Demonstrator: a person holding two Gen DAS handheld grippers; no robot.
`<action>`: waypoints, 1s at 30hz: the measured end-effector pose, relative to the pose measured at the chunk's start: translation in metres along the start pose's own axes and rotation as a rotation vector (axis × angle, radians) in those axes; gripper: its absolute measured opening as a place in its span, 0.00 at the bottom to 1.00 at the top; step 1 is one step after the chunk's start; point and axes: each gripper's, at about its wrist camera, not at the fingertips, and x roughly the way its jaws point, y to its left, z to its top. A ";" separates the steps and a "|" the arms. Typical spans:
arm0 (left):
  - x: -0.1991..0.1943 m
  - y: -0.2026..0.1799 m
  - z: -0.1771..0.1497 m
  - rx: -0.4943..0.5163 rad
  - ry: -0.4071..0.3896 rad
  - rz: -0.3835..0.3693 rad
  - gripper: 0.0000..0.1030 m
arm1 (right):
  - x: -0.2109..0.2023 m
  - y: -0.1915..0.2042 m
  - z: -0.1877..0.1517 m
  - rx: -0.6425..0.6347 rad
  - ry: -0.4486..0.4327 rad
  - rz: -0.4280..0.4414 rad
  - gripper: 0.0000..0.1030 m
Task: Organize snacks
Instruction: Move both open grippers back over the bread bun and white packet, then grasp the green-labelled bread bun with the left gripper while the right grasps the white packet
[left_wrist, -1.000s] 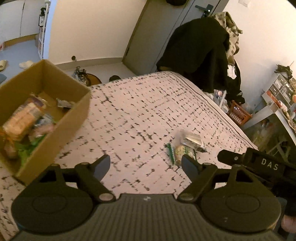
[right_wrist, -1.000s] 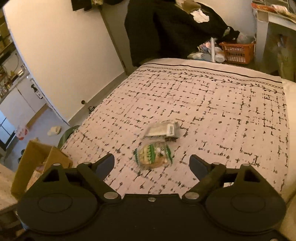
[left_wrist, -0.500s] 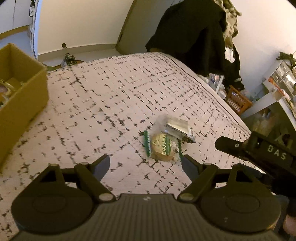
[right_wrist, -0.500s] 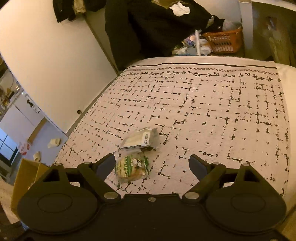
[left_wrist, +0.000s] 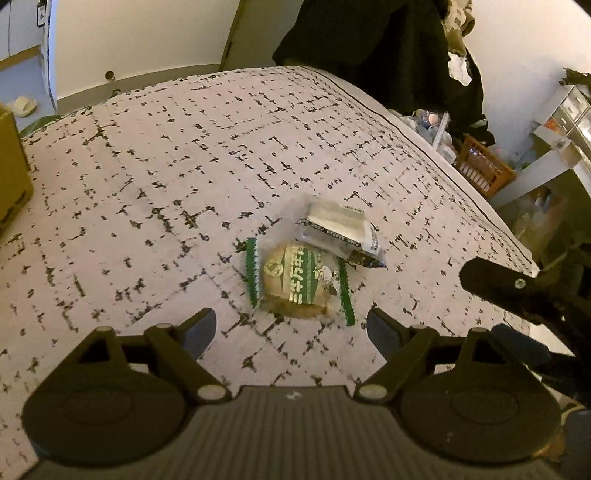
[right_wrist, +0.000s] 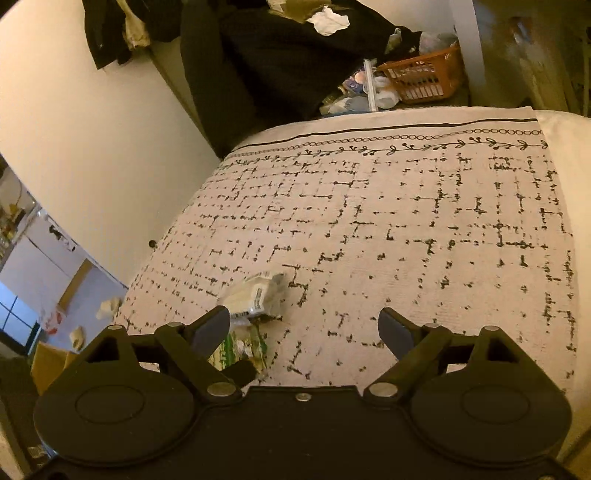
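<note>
Two snacks lie together on the patterned bedspread (left_wrist: 166, 166): a round bun in a green-edged packet (left_wrist: 299, 280) and a clear packet with a white label (left_wrist: 340, 229) leaning on its far side. My left gripper (left_wrist: 291, 328) hovers just short of the green packet, its jaws opening with nothing between them. My right gripper (right_wrist: 303, 328) is open and empty. In the right wrist view the labelled packet (right_wrist: 255, 295) and green packet (right_wrist: 240, 347) sit by its left finger (right_wrist: 212, 328), outside the jaws. One right gripper finger (left_wrist: 517, 288) reaches in from the right in the left wrist view.
A cardboard box (left_wrist: 11, 177) stands at the bedspread's left edge, seen also as the box (right_wrist: 48, 362) low left. Past the far bed edge are dark hanging clothes (left_wrist: 388, 55), an orange basket (right_wrist: 424, 81) and floor clutter. White drawers (left_wrist: 569, 110) stand at right.
My left gripper has moved right and down toward the two snacks; the box has slid almost out of view. In the right wrist view the snacks have shifted to the lower left.
</note>
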 end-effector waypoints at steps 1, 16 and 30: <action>0.004 -0.002 0.001 0.003 -0.001 0.002 0.85 | 0.003 0.001 0.001 -0.005 0.000 0.001 0.85; 0.025 -0.002 0.009 -0.032 -0.051 0.103 0.43 | 0.045 0.029 0.006 -0.095 0.044 0.001 0.85; 0.002 0.058 0.026 -0.123 -0.071 0.161 0.41 | 0.088 0.082 -0.002 -0.216 0.066 -0.082 0.86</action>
